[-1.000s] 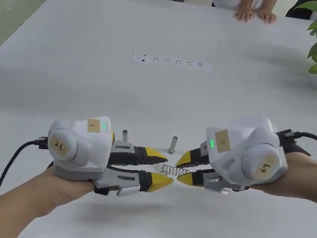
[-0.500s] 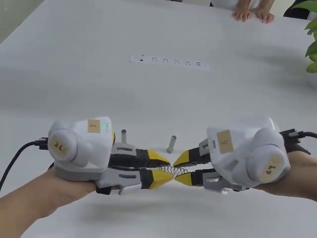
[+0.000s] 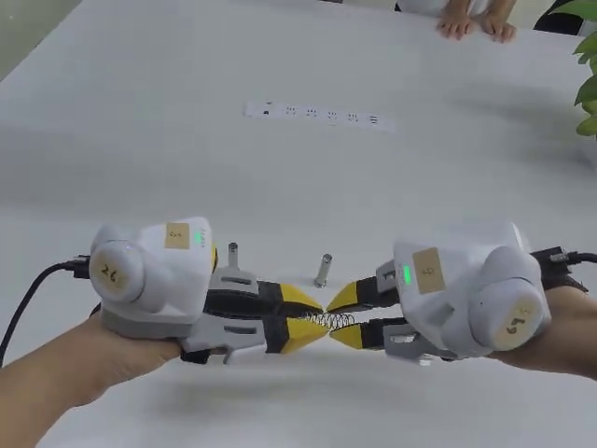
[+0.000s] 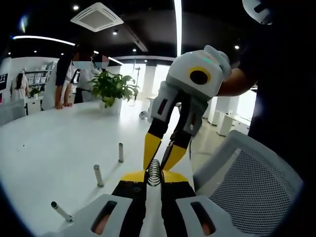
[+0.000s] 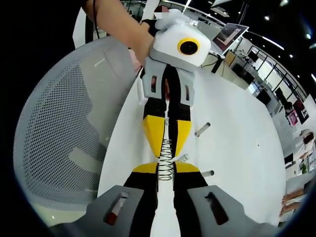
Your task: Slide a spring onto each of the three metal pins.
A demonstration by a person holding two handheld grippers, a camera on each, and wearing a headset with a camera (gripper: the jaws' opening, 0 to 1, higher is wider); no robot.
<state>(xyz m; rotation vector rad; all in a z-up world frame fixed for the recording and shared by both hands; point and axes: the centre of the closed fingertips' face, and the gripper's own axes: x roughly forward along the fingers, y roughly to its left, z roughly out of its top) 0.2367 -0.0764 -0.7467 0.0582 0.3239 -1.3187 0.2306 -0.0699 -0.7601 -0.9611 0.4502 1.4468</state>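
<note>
Pinching the spring (image 3: pixel 326 320) at lower centre, fingers of left gripper (image 3: pixel 319 318) and right gripper (image 3: pixel 336 322) sit nearly closed on its ends; it is probably light and bendy.

The round tan paper sticker (image 3: pixel 113 274) on the end cap of the white left gripper (image 3: pixel 306 315) is showing handwritten digits, seemingly "26". Its square tan sticker (image 3: pixel 176 235), both tan stickers (image 3: pixel 426 273) on the white right gripper (image 3: pixel 340 317), and the long white strip (image 3: pixel 317 116) are carrying marks too blurred to read.
</note>
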